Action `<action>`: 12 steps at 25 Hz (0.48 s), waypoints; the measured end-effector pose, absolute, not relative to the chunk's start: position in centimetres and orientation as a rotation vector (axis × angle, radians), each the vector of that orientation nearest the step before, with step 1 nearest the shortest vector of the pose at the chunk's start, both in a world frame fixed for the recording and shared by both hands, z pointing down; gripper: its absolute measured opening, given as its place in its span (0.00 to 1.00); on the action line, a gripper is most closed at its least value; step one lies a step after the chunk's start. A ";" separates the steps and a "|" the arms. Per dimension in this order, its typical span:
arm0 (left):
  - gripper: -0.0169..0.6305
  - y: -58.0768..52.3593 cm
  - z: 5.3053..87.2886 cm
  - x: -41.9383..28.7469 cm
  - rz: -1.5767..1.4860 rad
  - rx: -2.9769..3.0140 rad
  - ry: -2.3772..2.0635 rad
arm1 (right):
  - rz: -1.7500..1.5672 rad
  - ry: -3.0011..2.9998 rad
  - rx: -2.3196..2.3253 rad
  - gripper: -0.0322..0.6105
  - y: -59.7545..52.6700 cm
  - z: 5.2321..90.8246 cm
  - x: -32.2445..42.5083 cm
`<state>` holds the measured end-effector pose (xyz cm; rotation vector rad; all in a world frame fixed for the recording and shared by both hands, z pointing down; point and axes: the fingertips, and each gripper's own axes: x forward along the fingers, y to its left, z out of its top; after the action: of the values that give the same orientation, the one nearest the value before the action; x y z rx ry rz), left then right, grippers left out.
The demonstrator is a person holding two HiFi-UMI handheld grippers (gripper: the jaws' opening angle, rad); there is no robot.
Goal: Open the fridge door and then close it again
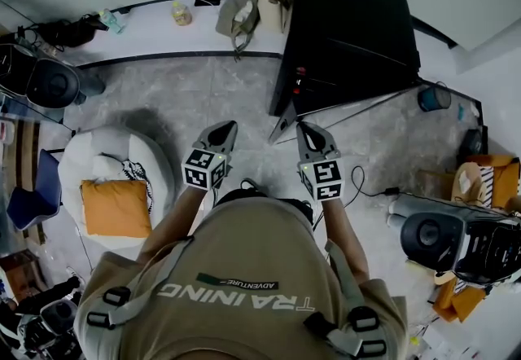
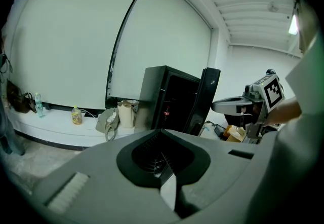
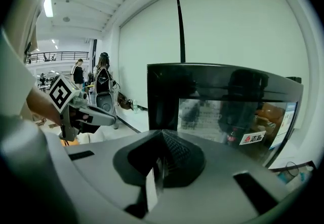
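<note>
Shut tight on left gripper [image 1: 221,132], nothing btwn jaws. Same on right gripper [image 1: 309,134]: closed & empty. Held side by side, both aimed fwd, not touching anything. Just ahead, nearer right gripper: black fridge [image 1: 350,32], boxy, standing on grey floor [image 1: 187,94]. Door [image 2: 206,100] standing open a bit, dark inside. In right gripper view: shiny glass front on door, w/ small white sticker [image 3: 252,138] bearing a red mark.

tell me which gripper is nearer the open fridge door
The right gripper: its tips sit close by the glass door; the left gripper is further off.
</note>
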<state>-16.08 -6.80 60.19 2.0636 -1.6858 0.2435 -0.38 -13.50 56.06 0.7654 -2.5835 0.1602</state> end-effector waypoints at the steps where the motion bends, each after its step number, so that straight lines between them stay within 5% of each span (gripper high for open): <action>1: 0.03 -6.7 60.4 -16.6 0.239 2.053 -1.685 | 0.159 -2.576 0.769 0.05 -13.6 56.1 -0.6; 12: 0.03 -4.7 60.1 -19.3 0.214 2.041 -1.770 | 0.122 -2.583 0.815 0.05 -15.9 56.0 -1.9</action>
<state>-19.29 -4.67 60.10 2.0408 -1.7699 0.2139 -1.91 -15.85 56.03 0.8149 -2.5830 0.1221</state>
